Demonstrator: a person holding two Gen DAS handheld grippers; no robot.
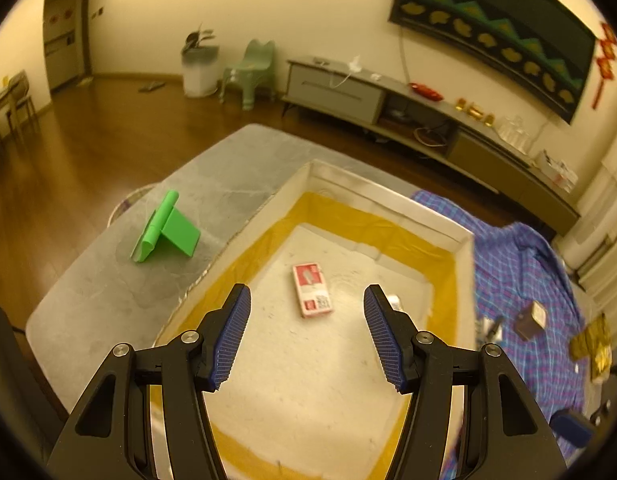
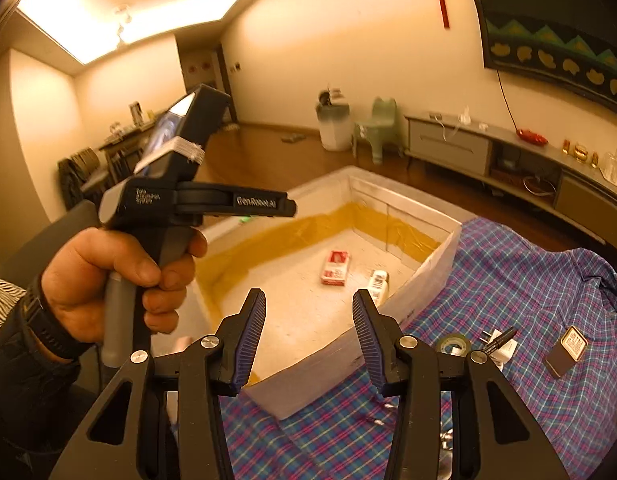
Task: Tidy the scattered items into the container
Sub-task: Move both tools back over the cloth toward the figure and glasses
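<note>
— Where do things stand?

— The white container (image 2: 424, 268) sits half on the grey desk (image 1: 108, 280), half on the plaid shirt (image 2: 528, 280). Inside it lie a red-and-white packet (image 2: 335, 267) and a small white bottle (image 2: 378, 285) at about four o'clock from the packet. Outside, on the shirt at three o'clock from the box, wait a tape roll (image 2: 453, 345), a white plug (image 2: 502, 346) with a black pen (image 2: 500, 338) across it, and a dark tin (image 2: 566, 350). A green stand (image 1: 166, 230) sits alone on the desk at nine o'clock.

— What could go wrong?

— I'd guess the shirt. It is loose cloth, so a low grab could pinch fabric along with an item and drag everything. The pen lying on the plug could roll off if either is nudged.

— And the grippers?

— The left hand-held gripper (image 1: 306, 334) hovers over the container, fingers spread wide, holding and touching nothing. The right hand-held gripper (image 2: 308, 338) hangs above the container's near wall, equally spread and empty.
</note>
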